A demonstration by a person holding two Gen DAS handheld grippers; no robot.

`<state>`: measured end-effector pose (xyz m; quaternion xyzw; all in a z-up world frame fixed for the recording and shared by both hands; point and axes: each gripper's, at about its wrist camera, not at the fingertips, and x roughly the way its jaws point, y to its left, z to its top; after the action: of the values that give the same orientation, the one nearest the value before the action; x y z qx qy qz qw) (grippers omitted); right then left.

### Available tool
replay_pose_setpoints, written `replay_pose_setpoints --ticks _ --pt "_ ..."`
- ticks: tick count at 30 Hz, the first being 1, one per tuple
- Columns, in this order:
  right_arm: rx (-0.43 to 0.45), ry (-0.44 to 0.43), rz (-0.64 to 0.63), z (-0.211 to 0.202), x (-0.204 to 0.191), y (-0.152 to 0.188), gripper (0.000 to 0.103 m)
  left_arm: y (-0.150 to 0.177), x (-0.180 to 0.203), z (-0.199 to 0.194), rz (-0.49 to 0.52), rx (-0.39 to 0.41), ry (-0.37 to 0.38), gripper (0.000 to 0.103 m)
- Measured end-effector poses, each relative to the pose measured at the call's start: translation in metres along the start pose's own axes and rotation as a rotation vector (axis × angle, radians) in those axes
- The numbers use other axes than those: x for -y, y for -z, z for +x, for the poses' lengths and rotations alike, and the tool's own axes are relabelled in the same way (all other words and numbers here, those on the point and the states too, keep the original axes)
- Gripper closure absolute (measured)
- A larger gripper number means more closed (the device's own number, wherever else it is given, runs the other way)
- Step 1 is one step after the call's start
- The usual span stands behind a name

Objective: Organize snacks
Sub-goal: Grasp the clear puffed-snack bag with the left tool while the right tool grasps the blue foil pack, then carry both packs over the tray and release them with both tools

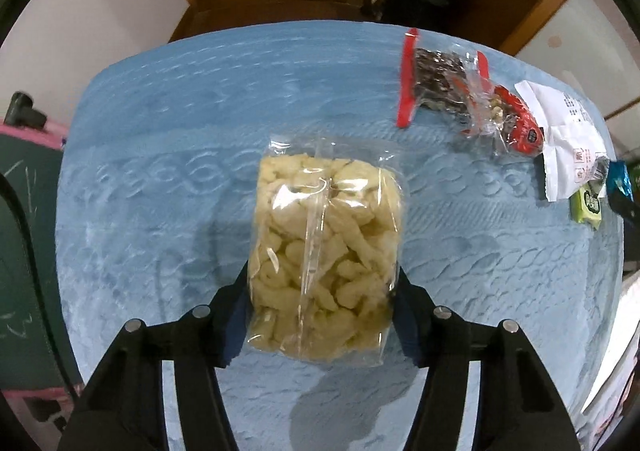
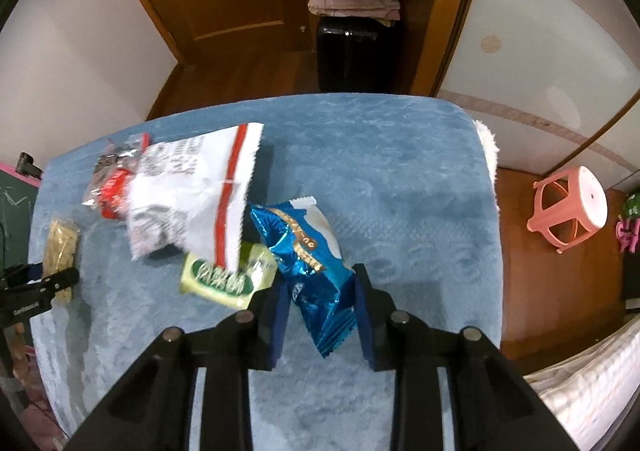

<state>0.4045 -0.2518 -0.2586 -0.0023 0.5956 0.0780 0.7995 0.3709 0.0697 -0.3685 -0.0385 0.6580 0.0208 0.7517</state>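
Gripping puffed-snack bag (image 1: 324, 255), left fingers (image 1: 322, 315); right view only: fingers (image 2: 320, 315) seemingly pinch blue pkt (image 2: 308, 263).

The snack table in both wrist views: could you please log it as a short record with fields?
surface: blue textured cloth
left gripper: fingers pressed on both sides of clear bag of pale puffed snacks
right gripper: fingers astride blue foil packet, contact unclear
pile: white packet with red stripe, green packet, red packet
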Motion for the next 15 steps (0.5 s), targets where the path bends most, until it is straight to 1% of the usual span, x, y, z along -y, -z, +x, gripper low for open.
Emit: replay_pose_setpoints --ticks 7,14,15 --pt "0.044 -0.038 -0.001 -0.043 -0.003 0.026 0.073 0.033 -0.017 -0.036 -0.032 0.043 0.014 0.044" --pt "0.083 -0.067 -0.025 -0.085 -0.015 0.055 0.073 0.060 -0.022 -0.091 -0.032 0.103 0.023 0.044" --pt "0.091 -0.074 -0.027 -0.091 -0.015 0.058 0.073 0.058 -0.022 -0.101 -0.030 0.108 0.024 0.044"
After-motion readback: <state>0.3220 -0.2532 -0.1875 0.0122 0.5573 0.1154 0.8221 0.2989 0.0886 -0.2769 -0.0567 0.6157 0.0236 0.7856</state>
